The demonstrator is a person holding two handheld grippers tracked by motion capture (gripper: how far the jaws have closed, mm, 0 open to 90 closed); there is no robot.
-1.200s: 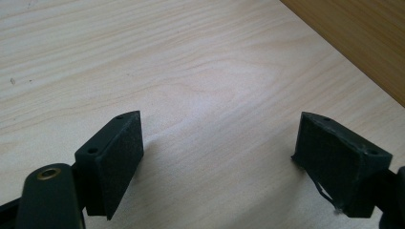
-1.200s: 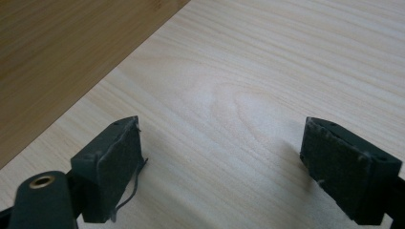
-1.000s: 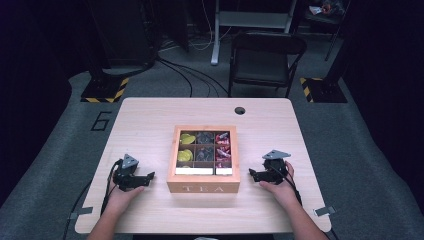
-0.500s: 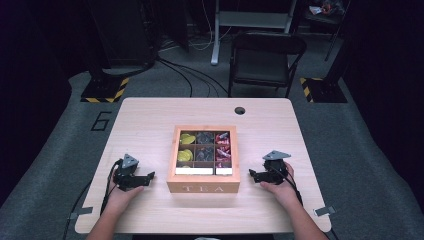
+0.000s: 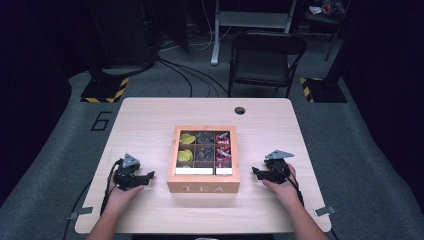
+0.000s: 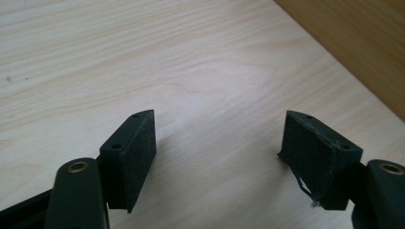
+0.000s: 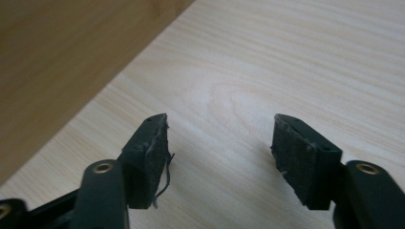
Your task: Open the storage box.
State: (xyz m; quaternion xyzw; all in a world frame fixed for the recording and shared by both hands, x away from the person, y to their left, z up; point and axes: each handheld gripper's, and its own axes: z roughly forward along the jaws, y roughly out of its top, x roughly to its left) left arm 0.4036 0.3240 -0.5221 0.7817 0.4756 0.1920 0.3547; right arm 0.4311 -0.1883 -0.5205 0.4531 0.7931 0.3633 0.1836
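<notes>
Box (image 5: 203, 188) centre frame on counter (image 5: 150, 120), untouched. Left tool (image 5: 148, 175) and right tool (image 5: 255, 172) flank it, jaws just narrowing, parted, empty. Start step; next: reach into compartments.

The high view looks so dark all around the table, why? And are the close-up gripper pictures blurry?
In the high view the light falls on the table and the tea box, so the floor and chair behind sink into gloom. In the left gripper view the pads look sharp, with soft shadows under them. In the right gripper view the box wall is a bit blurred.
</notes>
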